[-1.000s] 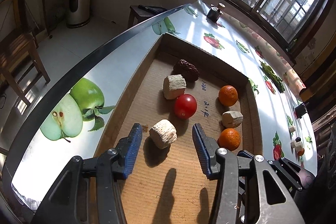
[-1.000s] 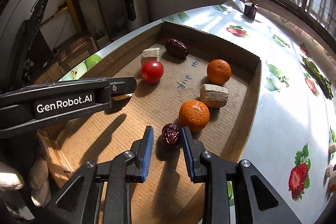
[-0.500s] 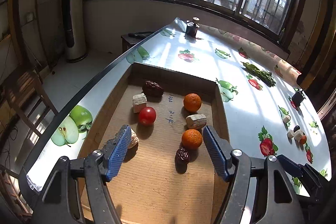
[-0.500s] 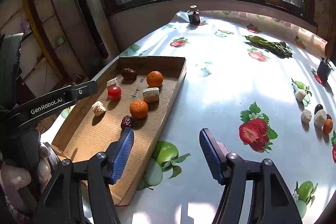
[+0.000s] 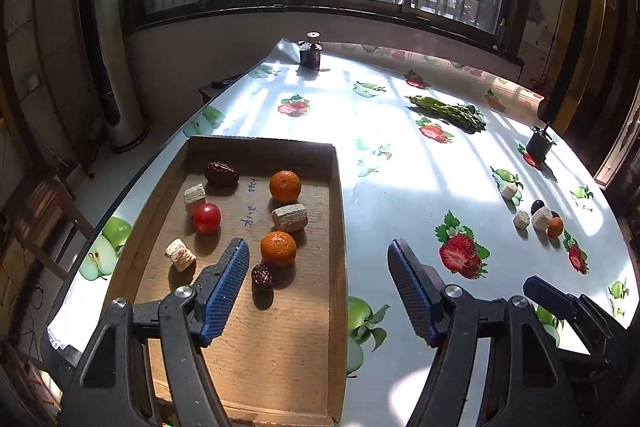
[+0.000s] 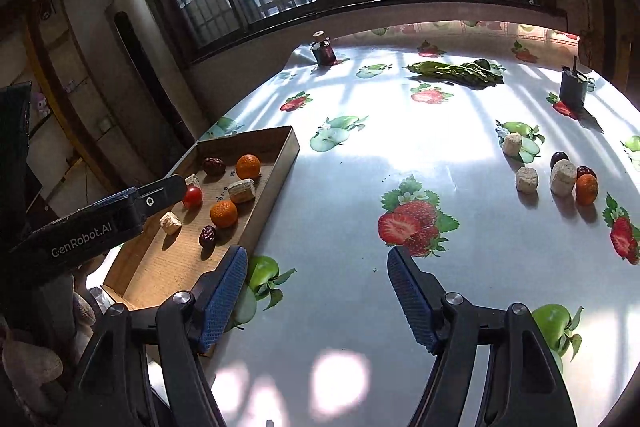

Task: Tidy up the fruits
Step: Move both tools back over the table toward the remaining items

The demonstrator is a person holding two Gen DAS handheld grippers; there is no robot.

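Currently both hand-held grippers, left (image 5: pixel 318 285) and right (image 6: pixel 316 291), hang released and empty. Loose fruits (image 6: pixel 586 189) lie far ahead-right; we risk nudging round pieces off the table (image 6: pixel 340 187).

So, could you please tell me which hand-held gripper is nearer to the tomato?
Left. The left hand-held gripper hangs over the cardboard tray holding the tomato; the right hand-held gripper is past the tray's edge, above the table.
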